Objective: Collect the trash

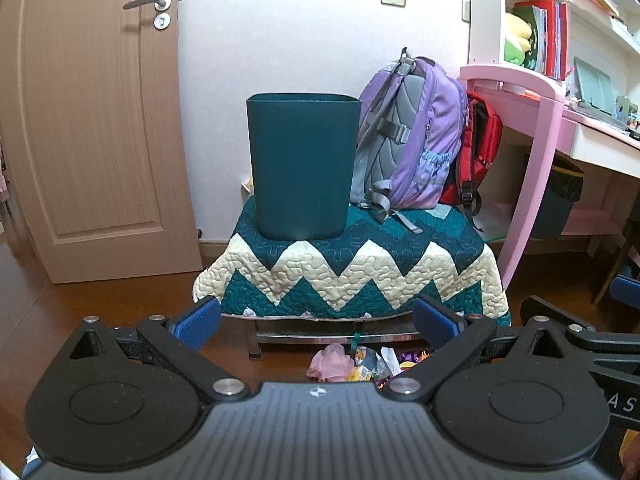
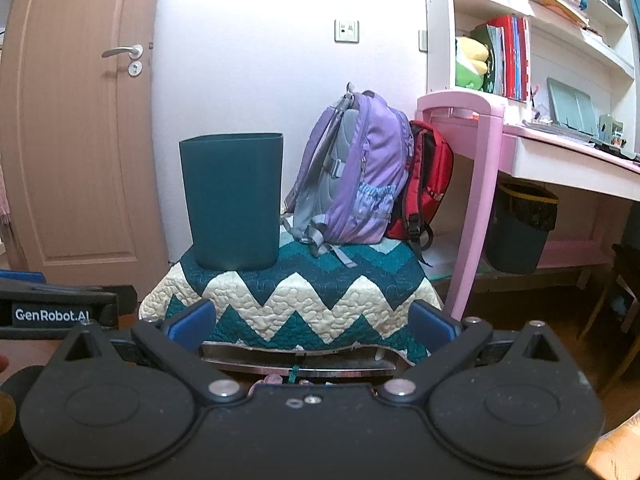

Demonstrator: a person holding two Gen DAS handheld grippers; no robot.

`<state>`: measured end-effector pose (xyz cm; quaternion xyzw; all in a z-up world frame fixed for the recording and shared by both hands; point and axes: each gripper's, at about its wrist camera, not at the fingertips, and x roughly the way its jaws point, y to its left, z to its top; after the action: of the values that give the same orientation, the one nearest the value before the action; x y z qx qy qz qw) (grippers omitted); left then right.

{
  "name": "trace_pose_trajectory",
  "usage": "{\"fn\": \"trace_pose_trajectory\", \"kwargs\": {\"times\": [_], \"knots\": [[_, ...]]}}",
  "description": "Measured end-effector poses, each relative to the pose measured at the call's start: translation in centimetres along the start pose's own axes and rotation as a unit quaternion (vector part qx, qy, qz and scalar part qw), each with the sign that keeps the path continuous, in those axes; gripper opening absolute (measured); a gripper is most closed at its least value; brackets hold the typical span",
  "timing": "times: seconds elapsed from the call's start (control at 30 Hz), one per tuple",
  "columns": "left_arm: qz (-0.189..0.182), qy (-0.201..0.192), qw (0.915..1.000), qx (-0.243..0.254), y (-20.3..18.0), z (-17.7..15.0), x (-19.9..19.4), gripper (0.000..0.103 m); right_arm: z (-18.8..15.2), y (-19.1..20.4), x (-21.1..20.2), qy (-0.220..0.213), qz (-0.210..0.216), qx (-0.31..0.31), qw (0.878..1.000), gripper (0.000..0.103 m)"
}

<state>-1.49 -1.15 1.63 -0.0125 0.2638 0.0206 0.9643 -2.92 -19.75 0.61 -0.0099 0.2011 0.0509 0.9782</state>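
My left gripper (image 1: 316,322) is held low with its blue fingers (image 1: 198,322) spread wide and nothing between them, and my right gripper (image 2: 312,322) is the same, blue fingers (image 2: 192,324) far apart and empty. Both point at a low stool (image 1: 340,334) draped with a teal and cream zigzag quilt (image 1: 348,276). On the quilt's left part a dark teal bin (image 1: 302,166) stands upright; I cannot see inside it from this height. Just beside it on the right a purple backpack (image 1: 416,136) stands on end, with a red backpack (image 1: 482,148) behind it against the pink desk (image 1: 532,92). The trash (image 1: 352,364) lies on the wooden floor (image 1: 100,312) in front of the stool, a small heap of pink, yellow, white and purple wrappers, showing between my left fingers just above the gripper body; in the right wrist view only a pink edge of it peeks over the body. Under the desk sits a second bin (image 2: 520,228) lined with a dark bag. The closed door (image 1: 92,128) is to the left, and shelves (image 2: 520,12) of books rise above the desk. My other gripper shows at the edge of each view.
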Motion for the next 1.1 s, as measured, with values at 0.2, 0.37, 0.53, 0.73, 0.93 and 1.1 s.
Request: {"fn": "trace_pose_trajectory", "kwargs": {"times": [0.2, 0.37, 0.53, 0.73, 0.93, 1.1], "knots": [[-0.006, -0.006, 1.0000, -0.004, 0.1, -0.1, -0.2, 0.103, 0.1, -0.2, -0.1, -0.004, 0.005, 0.002, 1.000, 0.103], [-0.006, -0.005, 1.0000, -0.005, 0.3, -0.1, -0.2, 0.103, 0.0, -0.3, -0.3, -0.004, 0.009, 0.006, 1.000, 0.103], [-0.007, -0.001, 0.9999, -0.008, 0.3, 0.0, 0.0, 0.103, 0.0, -0.3, -0.2, -0.003, 0.008, 0.004, 1.000, 0.103], [-0.005, 0.030, 0.9995, -0.008, 0.2, 0.0, 1.1, 0.103, -0.1, -0.2, 0.2, 0.006, 0.002, 0.002, 1.000, 0.102], [-0.003, 0.061, 0.9980, -0.016, 0.5, -0.1, 2.5, 0.103, 0.0, 0.2, 1.6, 0.040, 0.002, -0.004, 0.999, 0.101], [-0.005, 0.077, 0.9968, -0.019, 0.7, -0.2, 3.9, 0.103, -0.2, 0.2, 3.1, 0.062, 0.006, -0.005, 0.998, 0.100]]}}
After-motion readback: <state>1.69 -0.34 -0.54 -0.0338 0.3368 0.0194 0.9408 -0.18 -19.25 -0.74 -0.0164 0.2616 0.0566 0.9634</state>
